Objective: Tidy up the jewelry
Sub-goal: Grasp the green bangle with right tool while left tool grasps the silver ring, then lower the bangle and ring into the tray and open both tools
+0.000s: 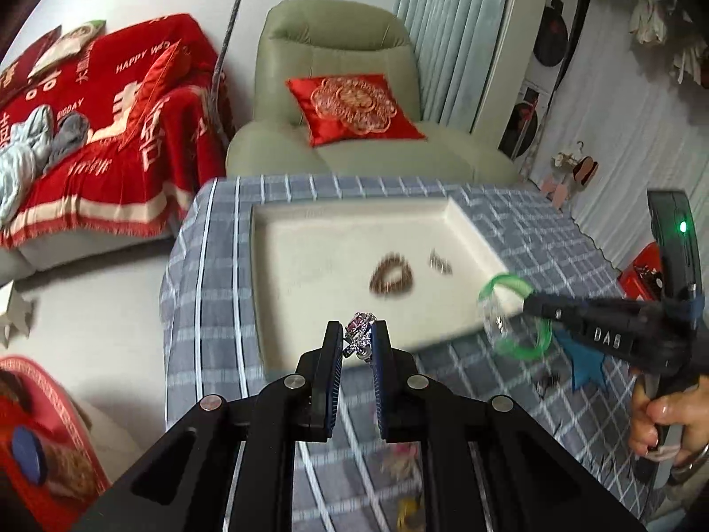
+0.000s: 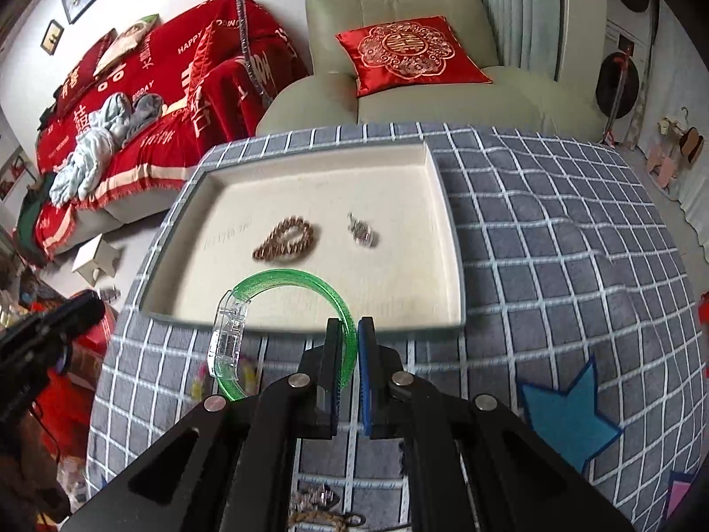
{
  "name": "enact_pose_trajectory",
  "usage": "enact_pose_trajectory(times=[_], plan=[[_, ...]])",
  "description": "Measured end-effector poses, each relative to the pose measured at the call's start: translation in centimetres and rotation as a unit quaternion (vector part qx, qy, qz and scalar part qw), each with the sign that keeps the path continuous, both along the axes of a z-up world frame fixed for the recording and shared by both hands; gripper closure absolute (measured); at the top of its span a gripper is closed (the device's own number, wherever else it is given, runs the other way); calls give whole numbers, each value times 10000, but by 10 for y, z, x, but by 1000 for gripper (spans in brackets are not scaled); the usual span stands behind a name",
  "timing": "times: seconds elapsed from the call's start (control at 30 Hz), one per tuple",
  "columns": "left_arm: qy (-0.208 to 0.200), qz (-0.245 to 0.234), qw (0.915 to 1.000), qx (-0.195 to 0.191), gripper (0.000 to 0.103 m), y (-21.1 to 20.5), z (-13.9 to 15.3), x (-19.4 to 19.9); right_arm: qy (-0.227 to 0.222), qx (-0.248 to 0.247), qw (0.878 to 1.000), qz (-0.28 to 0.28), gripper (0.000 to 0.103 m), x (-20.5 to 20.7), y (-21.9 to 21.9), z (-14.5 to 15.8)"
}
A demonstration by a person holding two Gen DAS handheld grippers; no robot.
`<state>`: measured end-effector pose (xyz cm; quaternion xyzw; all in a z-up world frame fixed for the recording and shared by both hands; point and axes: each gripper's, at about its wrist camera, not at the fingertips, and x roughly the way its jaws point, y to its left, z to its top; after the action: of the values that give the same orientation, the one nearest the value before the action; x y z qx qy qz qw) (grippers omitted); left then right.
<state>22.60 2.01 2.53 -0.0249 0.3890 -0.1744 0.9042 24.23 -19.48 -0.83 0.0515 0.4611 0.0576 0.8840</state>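
Note:
A cream tray [image 1: 274, 239] [image 2: 447, 239] sits on the checked table. In it lie a brown bead bracelet [image 1: 392, 277] [image 2: 286, 239] and a small silver piece [image 1: 439, 261] [image 2: 362, 230]. My left gripper [image 1: 360, 337] is shut on a sparkly pink-and-silver jewel [image 1: 361, 332], held above the tray's near edge. My right gripper [image 2: 350, 332] is shut on a green bangle [image 2: 283, 277] with a clear clasp [image 2: 226, 337], held over the tray's near edge. The bangle also shows in the left wrist view [image 1: 509, 281], with the right gripper [image 1: 529, 303] to the right.
The grey checked cloth [image 2: 531, 230] covers the table. More jewelry lies on it near me [image 2: 319, 501] [image 1: 399, 465]. A blue star patch [image 2: 567, 416] is at the right. A green armchair [image 1: 345, 88] and a red-covered sofa [image 1: 97, 133] stand behind.

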Motion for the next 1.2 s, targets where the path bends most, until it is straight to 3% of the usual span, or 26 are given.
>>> enact_pose_trajectory(times=[0.2, 0.53, 0.97, 1.2], plan=[[-18, -56, 9999, 115, 73, -17, 8, 51, -5, 40, 9999, -148, 95, 37, -9, 4], [265, 106, 9989, 378, 73, -40, -30, 112, 142, -53, 9992, -378, 95, 93, -10, -18], [511, 269, 9952, 796, 73, -51, -78, 135, 491, -141, 9969, -593, 95, 124, -17, -67], [604, 282, 9930, 979, 73, -54, -90, 135, 417, -296, 9973, -520, 95, 123, -11, -68]])
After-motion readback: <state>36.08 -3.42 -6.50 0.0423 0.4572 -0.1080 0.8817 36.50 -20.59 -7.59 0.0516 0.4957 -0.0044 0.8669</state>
